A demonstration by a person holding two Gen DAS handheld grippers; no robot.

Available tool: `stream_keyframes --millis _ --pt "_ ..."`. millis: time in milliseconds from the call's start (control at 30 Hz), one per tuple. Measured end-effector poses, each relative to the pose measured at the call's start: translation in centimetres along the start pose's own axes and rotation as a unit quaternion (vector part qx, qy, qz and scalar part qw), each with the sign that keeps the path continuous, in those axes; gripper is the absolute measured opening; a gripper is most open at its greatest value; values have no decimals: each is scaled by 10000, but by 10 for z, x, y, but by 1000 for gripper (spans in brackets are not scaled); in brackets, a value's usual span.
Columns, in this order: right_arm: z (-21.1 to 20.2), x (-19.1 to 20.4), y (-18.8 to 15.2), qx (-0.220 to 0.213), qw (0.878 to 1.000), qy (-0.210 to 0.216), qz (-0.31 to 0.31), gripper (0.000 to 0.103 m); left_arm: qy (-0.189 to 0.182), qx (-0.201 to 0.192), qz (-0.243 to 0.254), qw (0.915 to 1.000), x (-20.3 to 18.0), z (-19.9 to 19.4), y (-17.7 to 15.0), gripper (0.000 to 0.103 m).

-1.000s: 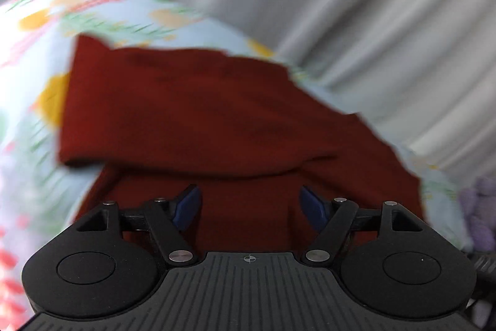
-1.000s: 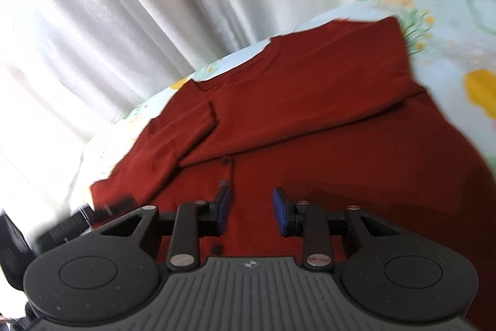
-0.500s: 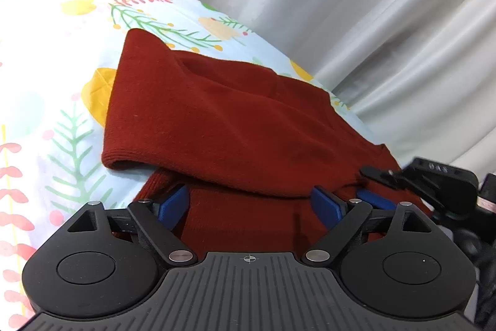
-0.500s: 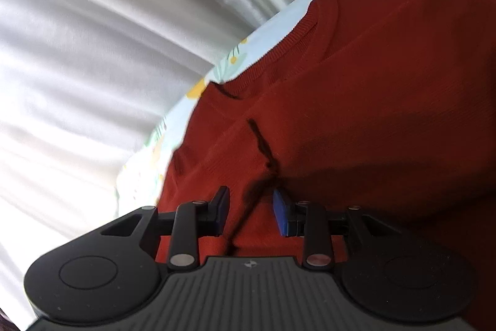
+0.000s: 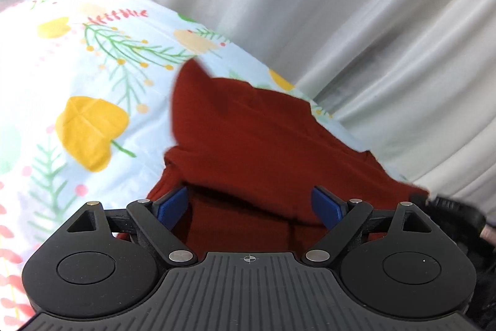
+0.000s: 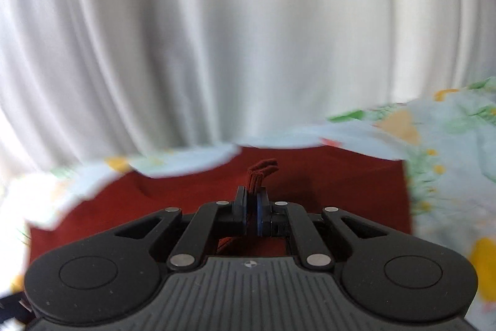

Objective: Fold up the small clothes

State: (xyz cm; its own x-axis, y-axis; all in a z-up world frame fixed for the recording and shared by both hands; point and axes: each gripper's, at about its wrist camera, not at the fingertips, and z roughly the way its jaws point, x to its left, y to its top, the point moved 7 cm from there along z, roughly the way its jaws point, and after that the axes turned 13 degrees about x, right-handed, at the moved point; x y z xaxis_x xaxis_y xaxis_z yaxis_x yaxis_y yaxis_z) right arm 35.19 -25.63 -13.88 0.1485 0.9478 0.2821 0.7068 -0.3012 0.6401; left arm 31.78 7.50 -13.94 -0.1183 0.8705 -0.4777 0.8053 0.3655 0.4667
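A dark red knit sweater lies on a pale floral sheet, partly folded, with one corner lifted at its far left. My left gripper stands open just over the sweater's near part, blue pads wide apart and nothing between them. In the right wrist view the same sweater spreads below my right gripper, which is shut on a bunched fold of the red knit; a tuft of the fabric sticks up past the fingertips.
White curtains hang close behind the bed. The floral sheet extends to the right in the right wrist view. The other gripper's black body shows at the right edge of the left wrist view.
My right gripper went from open over the sweater to shut on a fold of it and swung to face the curtain. The sweater's shape has shifted in the left wrist view.
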Motion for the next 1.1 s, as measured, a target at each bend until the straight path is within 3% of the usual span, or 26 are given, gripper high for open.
stream_keyframes --millis 67,133,200,333,433,467,500,533,600,667,733,900,1033,1100 --pt "18 -18 -11 500 9985 152 137 7 19 98 -25 9999 0 7 1 90" --pt "18 -33 -18 725 9948 520 490 11 20 139 3 9999 1 9 2 90" --pt "17 -42 -17 789 9894 832 886 35 27 62 27 10000 1 10 7 90" --pt "24 -38 -4 755 9796 1221 1408 36 65 85 47 9999 1 13 15 90" --pt "34 -26 6 835 9782 1333 1355 35 56 124 237 9996 -4 20 19 91" --pt "35 -18 10 852 9824 1215 1137 15 102 179 286 9994 -5 23 19 90" --pt "34 -12 12 865 9868 1035 896 5 140 205 308 9992 -5 24 19 90" --pt "31 -5 15 770 9925 745 584 5 157 195 323 9992 -6 24 20 90" --pt "10 5 23 149 9998 71 -100 5 120 108 407 9990 -11 22 24 90" --pt "-8 4 32 -477 9951 -737 -454 5 89 75 472 9988 -15 23 28 90" --pt "-13 -8 36 -711 9875 -1293 -561 5 109 74 515 9986 -17 26 31 90" --pt "16 -41 26 156 9939 -1095 6 7 160 11 597 9981 -20 31 37 90" --pt "5 -56 19 123 9885 -1423 506 14 228 0 772 9968 -25 33 41 90" --pt "-5 -52 17 -48 9901 -1242 649 14 194 -18 913 9956 -32 35 42 90"
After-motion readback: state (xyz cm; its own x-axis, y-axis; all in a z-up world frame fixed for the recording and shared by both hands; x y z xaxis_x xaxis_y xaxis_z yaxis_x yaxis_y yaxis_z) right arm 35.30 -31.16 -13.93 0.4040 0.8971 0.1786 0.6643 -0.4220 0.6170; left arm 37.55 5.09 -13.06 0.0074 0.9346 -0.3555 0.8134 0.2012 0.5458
